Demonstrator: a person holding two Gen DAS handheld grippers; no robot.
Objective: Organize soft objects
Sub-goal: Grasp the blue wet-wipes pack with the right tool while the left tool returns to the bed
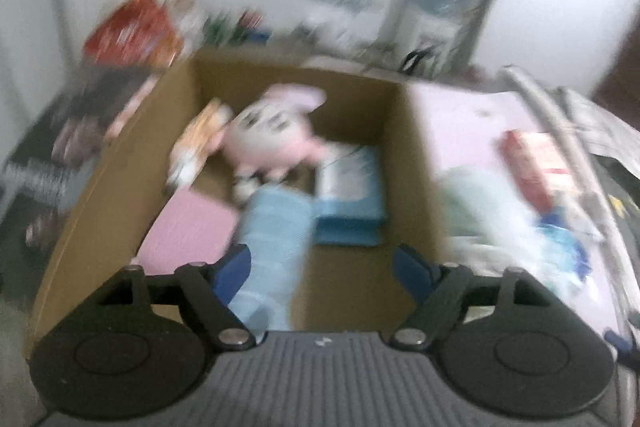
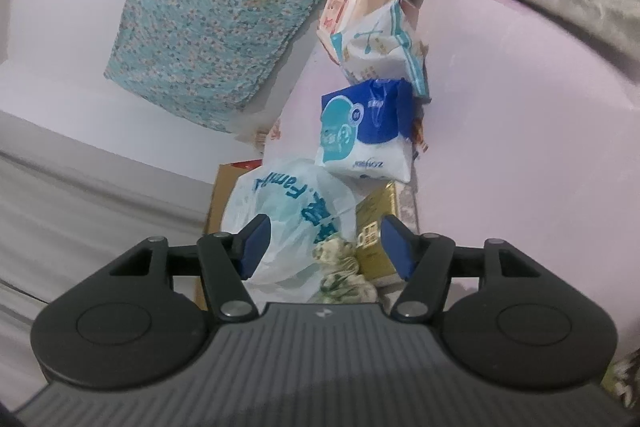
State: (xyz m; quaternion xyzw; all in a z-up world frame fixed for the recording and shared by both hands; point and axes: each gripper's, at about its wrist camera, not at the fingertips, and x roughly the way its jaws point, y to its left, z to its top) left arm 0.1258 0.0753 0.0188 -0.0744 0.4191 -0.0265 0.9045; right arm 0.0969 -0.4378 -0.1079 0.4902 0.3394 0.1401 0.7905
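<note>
**Loose roll in the box, crowded pile by the wall**

Left gripper [image 1: 320,263] stood wide open above the cardboard box [image 1: 416,147], nothing pressed between its pads. A light blue rolled cloth [image 1: 276,227] lay in the box just past the left finger, apparently free of it; blur left contact uncertain. Also in the box: pink plush toy [image 1: 272,139], pink folded cloth [image 1: 188,227], blue-and-white packet [image 1: 348,195].

Right gripper [image 2: 324,247] was about half open and held nothing. White plastic bag [image 2: 288,211] sat between its fingers, left pad touching or nearly so. Beyond it, on the pink bed sheet [image 2: 520,107]: blue-and-white tissue pack [image 2: 368,131], pale patterned pouch [image 2: 380,47].

Risks, as judged:
- Left finger could snag the roll if it swung sideways, dragging it up the wall.
- Bag film is slippery and slack; a shallow pinch could catch film only, spilling the contents.
- Lifting the bag could topple the gold box [image 2: 376,231] leaning beside it.
</note>
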